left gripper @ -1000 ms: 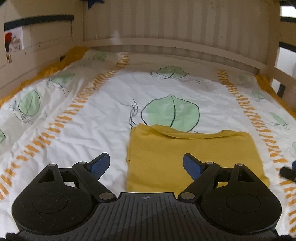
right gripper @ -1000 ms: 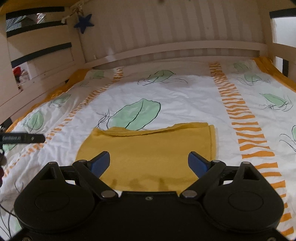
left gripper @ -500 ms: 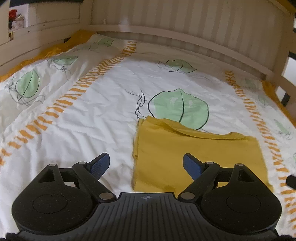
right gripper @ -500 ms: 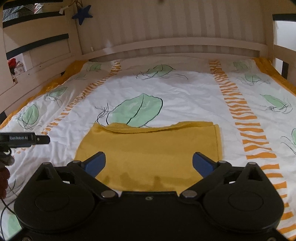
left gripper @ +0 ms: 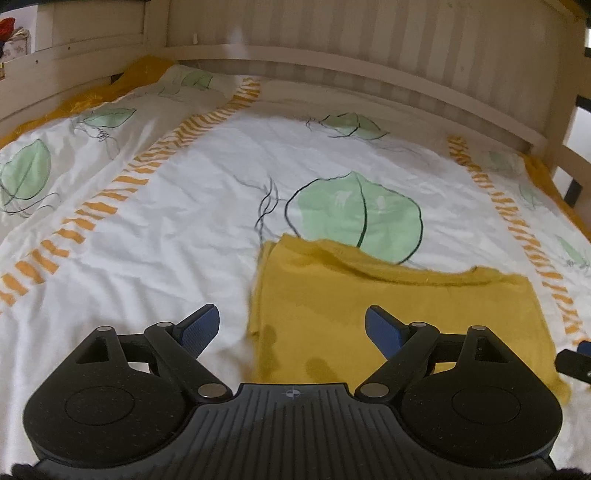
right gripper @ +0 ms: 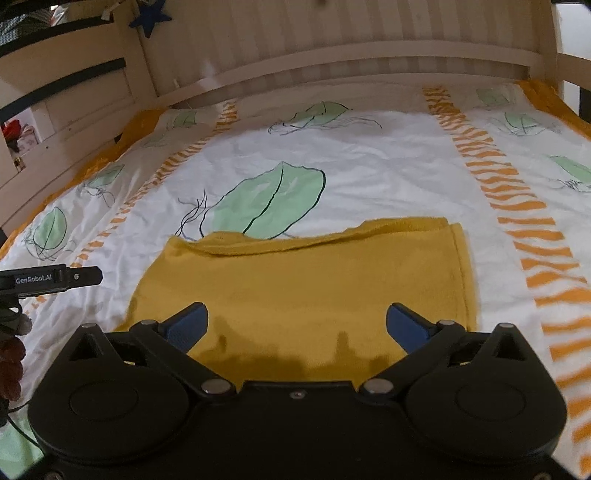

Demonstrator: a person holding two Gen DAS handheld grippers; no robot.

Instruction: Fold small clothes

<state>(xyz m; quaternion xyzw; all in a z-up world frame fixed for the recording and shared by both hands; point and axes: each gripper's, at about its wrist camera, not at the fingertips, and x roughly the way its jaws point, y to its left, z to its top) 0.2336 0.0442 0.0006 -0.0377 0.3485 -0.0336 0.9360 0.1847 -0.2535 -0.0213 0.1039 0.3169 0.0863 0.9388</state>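
A mustard-yellow garment (left gripper: pixel 399 306) lies folded into a flat rectangle on the bed, also seen in the right wrist view (right gripper: pixel 306 284). My left gripper (left gripper: pixel 291 328) is open and empty, hovering over the garment's near left edge. My right gripper (right gripper: pixel 295 325) is open and empty, above the garment's near edge. The tip of the right gripper (left gripper: pixel 576 360) shows at the right edge of the left wrist view. The left gripper (right gripper: pixel 51 278) shows at the left edge of the right wrist view.
The bed has a white cover (left gripper: pixel 184 229) with green leaves and orange stripes. A wooden headboard (left gripper: pixel 369 55) stands at the far end, with wooden rails (right gripper: pixel 66 92) along the left side. A blue star (right gripper: pixel 149 16) hangs on the rail.
Both grippers have moved closer and lower toward the garment, which looks larger now. The garment has not moved. Both stay open.
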